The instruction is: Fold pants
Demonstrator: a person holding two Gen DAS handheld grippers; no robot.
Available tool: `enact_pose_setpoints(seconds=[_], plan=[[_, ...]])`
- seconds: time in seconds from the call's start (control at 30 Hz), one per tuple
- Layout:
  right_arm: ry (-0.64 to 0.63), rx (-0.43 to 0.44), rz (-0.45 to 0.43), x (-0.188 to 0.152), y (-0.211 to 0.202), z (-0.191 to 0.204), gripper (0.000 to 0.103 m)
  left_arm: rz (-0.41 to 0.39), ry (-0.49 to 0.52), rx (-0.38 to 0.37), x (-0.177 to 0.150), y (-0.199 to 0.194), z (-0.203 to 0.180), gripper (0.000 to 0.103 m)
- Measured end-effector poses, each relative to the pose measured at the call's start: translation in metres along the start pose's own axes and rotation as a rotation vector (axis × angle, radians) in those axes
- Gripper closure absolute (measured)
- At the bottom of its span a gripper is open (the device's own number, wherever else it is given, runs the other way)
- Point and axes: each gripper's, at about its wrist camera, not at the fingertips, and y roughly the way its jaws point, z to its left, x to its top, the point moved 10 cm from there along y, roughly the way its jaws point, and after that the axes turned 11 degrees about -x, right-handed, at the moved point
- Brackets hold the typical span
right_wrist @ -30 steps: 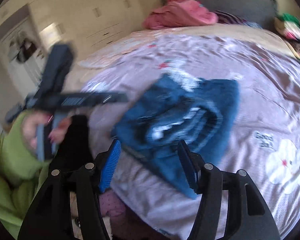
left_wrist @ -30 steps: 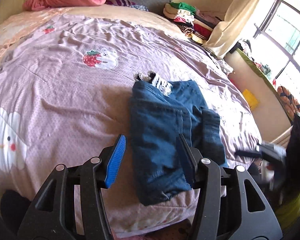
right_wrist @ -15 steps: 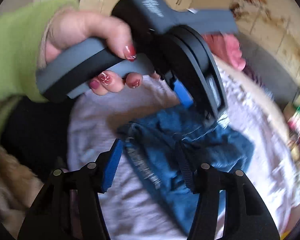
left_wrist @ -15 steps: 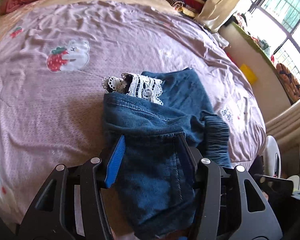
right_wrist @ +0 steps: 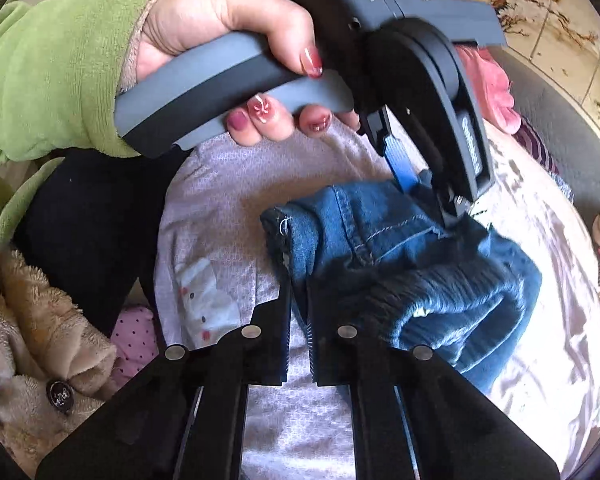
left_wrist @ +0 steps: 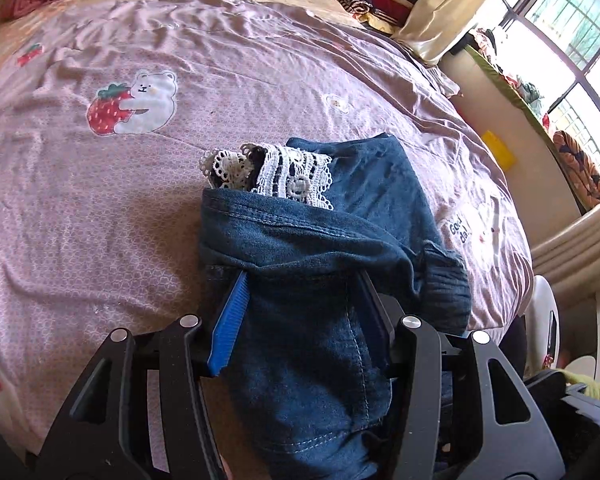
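The dark blue denim pants (left_wrist: pixel 312 280), partly folded with white lace trim (left_wrist: pixel 276 174) showing at their far edge, lie on the pink patterned bedsheet (left_wrist: pixel 100 208) near the near edge of the bed.

Left claw (left_wrist: pixel 300 292): the jaws stand wide apart, one on each side of a raised band of denim. The blue ribbed pad (left_wrist: pixel 230 320) of one finger is visible at the left side of the cloth; the opposite finger (left_wrist: pixel 374 320) lies against the right side of the same band. A fold of the pants drapes across both fingertips, so the tips themselves are hidden. The cloth fills the gap between the jaws but is not pinched.

Right claw (right_wrist: pixel 298 292): the jaws are nearly closed, with only a narrow gap between them, and they clamp the near corner of the denim hem (right_wrist: pixel 288 236). In the right wrist view, the rest of the pants spreads away to the right of this claw, bunched and slightly blurred.

The left claw also appears in the right wrist view, above the pants, with its blue pad touching the denim. The left hand (right_wrist: pixel 228 40), in a green fleece sleeve (right_wrist: pixel 56 68), grips its grey handle (right_wrist: pixel 220 92).

A strawberry-and-bear print (left_wrist: pixel 134 104) marks the bedsheet well beyond the pants.
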Motion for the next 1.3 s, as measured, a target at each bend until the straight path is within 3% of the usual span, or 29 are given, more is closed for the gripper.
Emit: enact_pose_setpoints(seconds=[0.27,0.33,0.4,0.43,0.6,0.63,0.77,0.87,1.03,1.07,1.13,1.2,1.3], plan=[[0.106,0.028,-0.022,-0.004,-0.009,-0.008,0.096,0.01,0.007,0.001,-0.001,0.001,0.0,0.059],[0.086,-0.014,-0.066,0.008,-0.023,-0.012,0.09,0.011,0.012,0.004,-0.001,0.001,0.0,0.059],[0.042,-0.037,-0.105,0.025,-0.031,-0.01,0.074,0.013,0.009,0.001,0.0,0.001,0.0,0.059],[0.011,-0.052,-0.116,0.032,-0.03,-0.007,0.071,0.013,0.008,-0.001,0.001,0.001,0.0,0.059],[-0.138,-0.108,-0.093,0.05,0.001,0.005,0.072,0.008,0.015,0.005,0.0,-0.001,0.0,0.059],[-0.152,-0.108,-0.069,0.048,0.009,0.005,0.086,0.008,0.016,0.007,0.0,-0.001,0.0,0.059],[-0.105,0.007,-0.042,0.039,0.008,0.015,0.092,0.011,0.023,0.01,-0.001,0.0,0.0,0.059],[-0.083,0.015,-0.027,0.026,0.009,0.019,0.094,0.009,0.032,0.016,-0.002,0.006,0.002,0.059],[0.157,0.105,-0.033,0.023,0.007,0.002,0.091,0.001,0.044,0.035,0.0,0.015,0.007,0.058],[0.22,0.136,-0.053,0.027,-0.006,-0.004,0.088,0.0,0.053,0.037,0.0,0.014,0.006,0.058],[0.287,0.152,-0.102,0.033,-0.028,-0.015,0.07,-0.016,0.062,0.032,0.002,0.005,0.002,0.058],[0.355,0.13,-0.139,0.033,-0.053,-0.035,0.065,-0.051,0.067,0.028,0.003,-0.01,-0.002,0.058],[0.442,0.021,-0.139,0.025,-0.069,-0.071,0.062,-0.105,0.067,0.046,0.0,-0.036,-0.005,0.055]])
